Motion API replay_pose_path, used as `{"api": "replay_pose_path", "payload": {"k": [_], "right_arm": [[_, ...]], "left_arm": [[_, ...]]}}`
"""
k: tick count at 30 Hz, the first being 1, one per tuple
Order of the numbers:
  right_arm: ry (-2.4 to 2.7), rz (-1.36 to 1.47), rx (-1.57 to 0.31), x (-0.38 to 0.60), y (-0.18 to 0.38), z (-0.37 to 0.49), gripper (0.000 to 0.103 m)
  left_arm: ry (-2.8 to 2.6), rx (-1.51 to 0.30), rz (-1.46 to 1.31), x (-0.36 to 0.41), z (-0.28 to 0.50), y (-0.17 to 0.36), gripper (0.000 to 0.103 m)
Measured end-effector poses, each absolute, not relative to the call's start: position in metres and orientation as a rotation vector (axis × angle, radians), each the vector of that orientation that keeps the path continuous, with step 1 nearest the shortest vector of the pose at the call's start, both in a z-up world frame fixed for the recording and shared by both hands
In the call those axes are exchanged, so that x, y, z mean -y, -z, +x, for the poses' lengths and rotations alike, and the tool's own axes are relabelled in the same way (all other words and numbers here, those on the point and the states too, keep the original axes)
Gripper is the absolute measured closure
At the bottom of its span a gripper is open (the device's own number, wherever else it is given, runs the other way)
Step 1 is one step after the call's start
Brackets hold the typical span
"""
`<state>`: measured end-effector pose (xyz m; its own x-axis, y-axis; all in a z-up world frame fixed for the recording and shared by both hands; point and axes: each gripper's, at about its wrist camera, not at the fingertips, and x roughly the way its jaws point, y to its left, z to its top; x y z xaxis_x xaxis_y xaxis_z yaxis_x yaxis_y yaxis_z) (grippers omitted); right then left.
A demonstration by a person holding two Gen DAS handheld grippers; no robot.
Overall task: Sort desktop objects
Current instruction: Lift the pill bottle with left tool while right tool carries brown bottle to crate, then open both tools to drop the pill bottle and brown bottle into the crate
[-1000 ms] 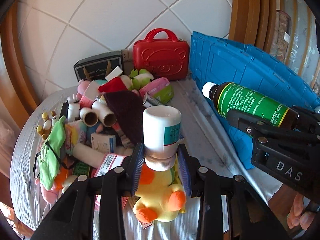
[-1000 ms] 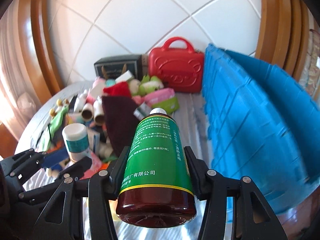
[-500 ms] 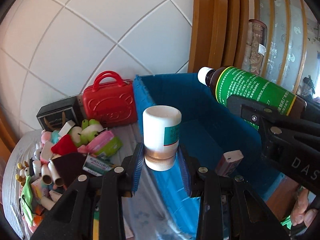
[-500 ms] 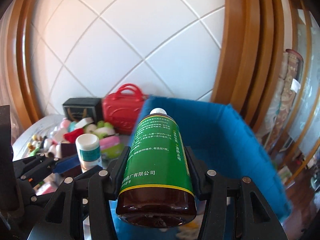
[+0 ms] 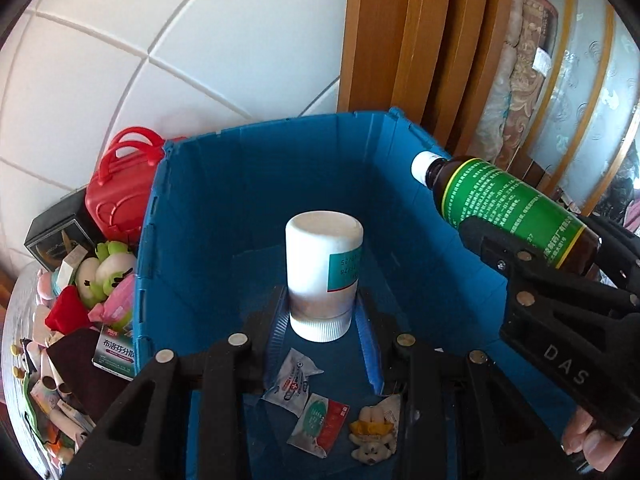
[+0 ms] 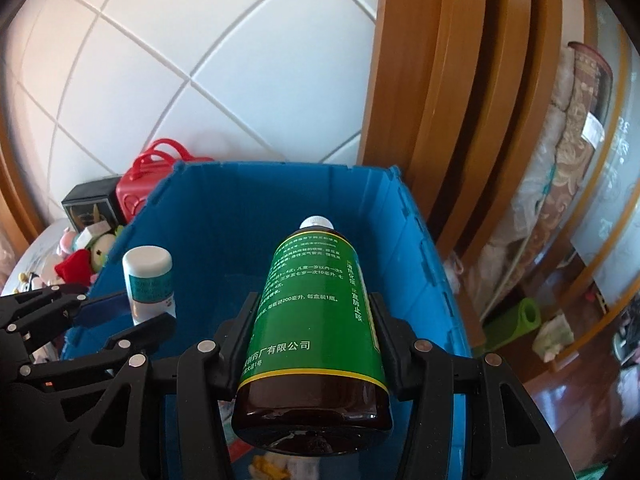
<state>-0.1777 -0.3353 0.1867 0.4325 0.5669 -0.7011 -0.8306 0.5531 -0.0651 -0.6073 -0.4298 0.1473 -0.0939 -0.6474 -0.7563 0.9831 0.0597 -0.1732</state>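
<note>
My left gripper (image 5: 320,312) is shut on a white pill bottle (image 5: 323,268) with a teal label, held cap-down over the open blue crate (image 5: 256,184). To its right, my right gripper (image 6: 316,332) is shut on a brown syrup bottle (image 6: 316,320) with a green label and white cap, also above the crate (image 6: 224,216). The syrup bottle (image 5: 504,204) and the pill bottle (image 6: 148,280) each show in the other wrist view. On the crate floor lie two sachets (image 5: 292,380) and a small plush charm (image 5: 374,432).
Left of the crate, a table holds a pile: a red toy suitcase (image 5: 120,192), a black box (image 5: 56,236), green-white plush toys (image 5: 108,268), a medicine box (image 5: 116,356), paper rolls. White tiled wall behind; wooden frame (image 5: 420,40) and wood floor to the right. A person's fingers (image 5: 588,440) grip the right handle.
Both grippers swung right and upward from above the cluttered table to over the blue crate, still carrying their bottles. The crate's inside and its floor items have come into view.
</note>
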Motion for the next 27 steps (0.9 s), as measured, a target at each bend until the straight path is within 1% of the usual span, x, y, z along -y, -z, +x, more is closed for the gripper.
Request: {"api": "replay_pose_path", "payload": {"k": [4, 7, 10, 12, 14, 17, 21, 27], "right_arm": [[-0.892, -0.491, -0.801, 0.31, -0.147, -0.145, 0.051], [-0.865, -0.589, -0.877, 0.286, -0.108, -0.13, 0.051], [-0.845, -0.684, -0.961, 0.273, -0.063, -0.124, 0.051], [-0.835, -0.729, -1.028, 0.272, -0.035, -0.121, 0.051], [-0.819, -0.771, -1.115, 0.272, -0.007, -0.118, 0.051], [-0.794, -0.823, -1.2, 0.277, 0.023, -0.117, 0.051], [-0.764, -0.867, -1.279, 0.287, 0.047, -0.116, 0.051], [-0.745, -0.917, -1.313, 0.292, 0.059, -0.117, 0.051]], "left_arm": [[1.395, -0.95, 0.643, 0.475, -0.605, -0.105, 0.07], [1.347, -1.041, 0.722, 0.501, -0.608, -0.066, 0.07], [1.295, -1.113, 0.815, 0.513, -0.611, -0.021, 0.07], [1.263, -1.229, 0.883, 0.518, -0.61, 0.01, 0.07], [1.212, -1.282, 0.935, 0.518, -0.61, 0.03, 0.07], [1.196, -1.325, 1.0, 0.515, -0.621, 0.047, 0.07], [1.185, -1.306, 1.074, 0.509, -0.635, 0.058, 0.07], [1.164, -1.324, 1.085, 0.503, -0.635, 0.06, 0.07]]}}
